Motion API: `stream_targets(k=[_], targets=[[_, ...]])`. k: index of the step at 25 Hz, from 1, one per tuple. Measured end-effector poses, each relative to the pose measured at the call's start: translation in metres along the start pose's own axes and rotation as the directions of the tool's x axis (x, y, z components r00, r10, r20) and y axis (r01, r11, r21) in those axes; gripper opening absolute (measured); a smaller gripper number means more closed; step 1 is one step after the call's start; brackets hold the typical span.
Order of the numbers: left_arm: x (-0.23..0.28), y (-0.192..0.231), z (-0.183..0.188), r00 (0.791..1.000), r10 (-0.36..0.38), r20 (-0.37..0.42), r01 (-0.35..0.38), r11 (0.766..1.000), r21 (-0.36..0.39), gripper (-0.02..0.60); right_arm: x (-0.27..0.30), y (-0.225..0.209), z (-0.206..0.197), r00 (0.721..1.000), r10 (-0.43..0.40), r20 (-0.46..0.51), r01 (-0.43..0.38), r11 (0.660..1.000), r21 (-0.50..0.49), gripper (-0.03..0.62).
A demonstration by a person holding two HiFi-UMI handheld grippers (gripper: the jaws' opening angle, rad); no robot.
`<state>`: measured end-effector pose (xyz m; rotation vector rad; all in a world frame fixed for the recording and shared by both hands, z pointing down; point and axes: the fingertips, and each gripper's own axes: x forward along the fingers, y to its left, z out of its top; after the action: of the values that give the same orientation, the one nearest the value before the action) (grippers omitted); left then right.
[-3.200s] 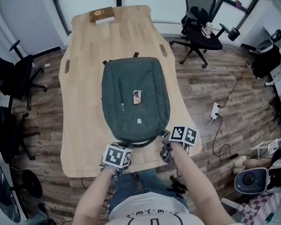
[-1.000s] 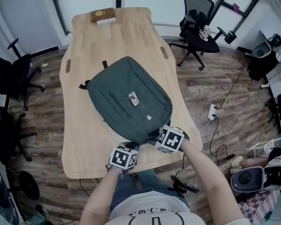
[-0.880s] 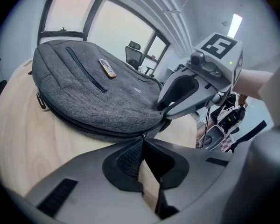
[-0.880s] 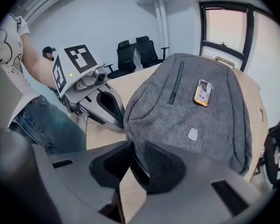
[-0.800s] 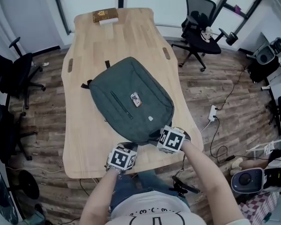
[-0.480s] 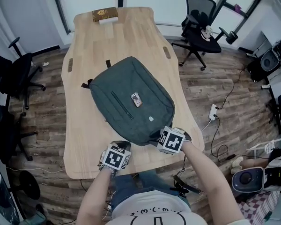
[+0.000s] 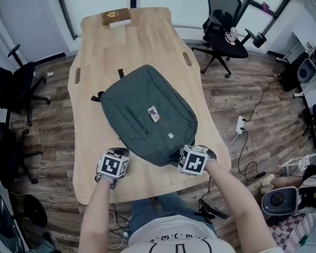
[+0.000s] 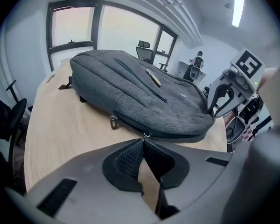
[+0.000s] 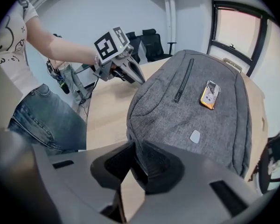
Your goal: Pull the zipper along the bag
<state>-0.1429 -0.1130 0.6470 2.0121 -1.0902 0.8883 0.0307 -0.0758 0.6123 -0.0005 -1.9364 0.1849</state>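
- 9 o'clock of table (image 7: 95, 78), head view: black chairs (image 7: 18, 83) on wood floor (image 7: 226, 99).
- L tongs (image 8: 143, 143): clenched tight, tips nipping a zip pull (image 8: 144, 135) at the near rim of the bag (image 8: 144, 97), approx. the bag's 7 o'clock in head view.
- 2nd pull (image 8: 113, 121): hangs off same zip line, near the first, toward 10 o'clock in left gripper view; nothing touches it.
- Bag: grey, lying flat mid-table, top end skewed toward 11 o'clock. Front-pocket zip runs diag. across it. Small orange item (image 7: 154, 113) sits at its centre, pale patch (image 7: 170, 135) toward its 5 o'clock.
- Box (image 7: 115, 17): at table's 12 o'clock end, well apart from bag.
- R tongs (image 9: 133, 153): jaws have just been closing; bag's near corner, approx. its 5 o'clock, is betw. them w/ fabric pinched.
- Office chair (image 7: 224, 20): off table at 1 o'clock; power strip (image 7: 239, 124) on floor at 3 o'clock.
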Motion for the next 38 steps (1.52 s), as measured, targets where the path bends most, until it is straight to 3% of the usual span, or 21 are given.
stream_targets(k=[9, 14, 17, 24, 28, 31, 34, 36, 38], targets=[[-0.005, 0.06, 0.02, 0.987, 0.16, 0.028, -0.159, 0.987, -0.037, 0.018, 0.011, 0.022, 0.019, 0.998, 0.046, 0.052, -0.047, 0.999, 0.017, 0.098], [-0.009, 0.08, 0.025, 0.975, 0.212, 0.072, -0.202, 0.972, -0.12, 0.018, 0.028, 0.042, 0.051, 0.986, 0.078, 0.15, -0.1, 0.985, 0.141, 0.098], [-0.019, 0.093, 0.026, 0.96, 0.267, 0.08, -0.259, 0.961, -0.1, 0.018, 0.04, 0.049, 0.076, 0.973, 0.086, 0.214, -0.126, 0.975, 0.181, 0.1], [-0.051, 0.101, 0.019, 0.934, 0.336, 0.121, -0.328, 0.941, -0.079, 0.046, 0.058, 0.034, 0.134, 0.947, -0.101, 0.305, 0.036, 0.977, 0.211, 0.104], [-0.077, 0.093, 0.029, 0.914, 0.342, 0.218, -0.321, 0.939, -0.126, 0.046, 0.051, 0.029, 0.148, 0.93, -0.151, 0.335, 0.069, 0.967, 0.244, 0.107], [-0.105, 0.082, 0.047, 0.873, 0.336, 0.352, -0.315, 0.942, -0.118, 0.044, 0.024, 0.017, 0.156, 0.896, -0.218, 0.388, 0.11, 0.953, 0.283, 0.095], [-0.127, 0.064, 0.06, 0.839, 0.301, 0.453, -0.294, 0.952, -0.087, 0.023, -0.016, 0.002, 0.161, 0.838, -0.303, 0.453, 0.154, 0.929, 0.336, 0.052], [-0.14, 0.053, 0.065, 0.824, 0.289, 0.488, -0.281, 0.955, -0.09, 0.017, -0.049, -0.007, 0.163, 0.783, -0.378, 0.493, 0.19, 0.901, 0.39, 0.052], [-0.154, 0.045, 0.069, 0.804, 0.28, 0.524, -0.268, 0.958, -0.101, 0.015, -0.086, -0.015, 0.163, 0.708, -0.478, 0.52, 0.238, 0.855, 0.462, 0.052]])
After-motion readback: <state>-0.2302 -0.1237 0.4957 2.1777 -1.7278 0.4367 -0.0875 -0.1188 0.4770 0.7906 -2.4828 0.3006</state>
